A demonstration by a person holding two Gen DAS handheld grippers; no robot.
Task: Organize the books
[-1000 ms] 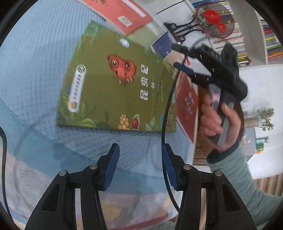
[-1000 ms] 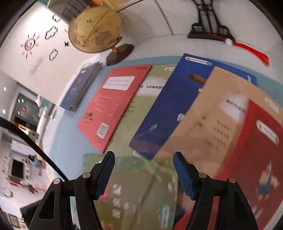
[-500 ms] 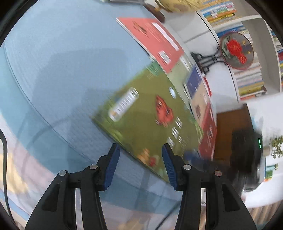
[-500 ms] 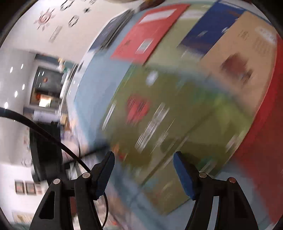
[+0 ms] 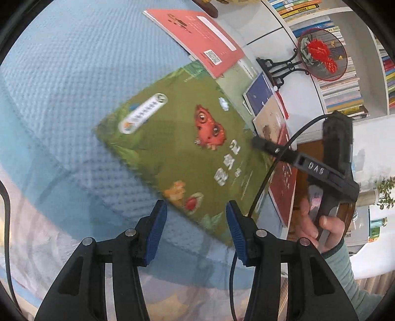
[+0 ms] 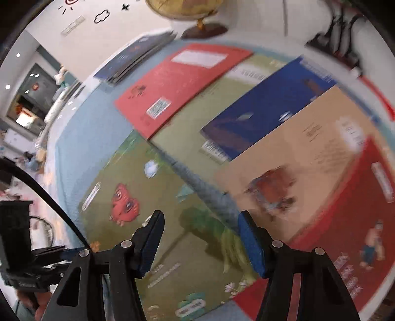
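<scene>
A green book (image 5: 177, 153) with a red butterfly lies flat on the blue cloth (image 5: 61, 74), nearest of a fanned row of books. Behind it lie a coral red book (image 5: 197, 37), a pale green book (image 6: 192, 118), a blue book (image 6: 266, 113), a tan book (image 6: 308, 153) and a dark red book (image 6: 345, 222). My left gripper (image 5: 195, 232) hovers open just above the green book's near corner, holding nothing. My right gripper (image 6: 201, 242), held by a hand (image 5: 318, 227), hangs over the green book's right side. Its jaws are closing, with nothing pressed between them.
A globe (image 6: 187, 10) and a stack of dark books (image 6: 133, 59) stand at the far end of the table. A round fan on a black stand (image 5: 321, 54) and bookshelves (image 5: 345, 86) sit behind the row. A cable (image 5: 269, 172) trails from the right gripper.
Both views have swung. The right gripper has come in over the green book's right side, and its jaws are slightly narrower. The left jaws stand at the same width.
</scene>
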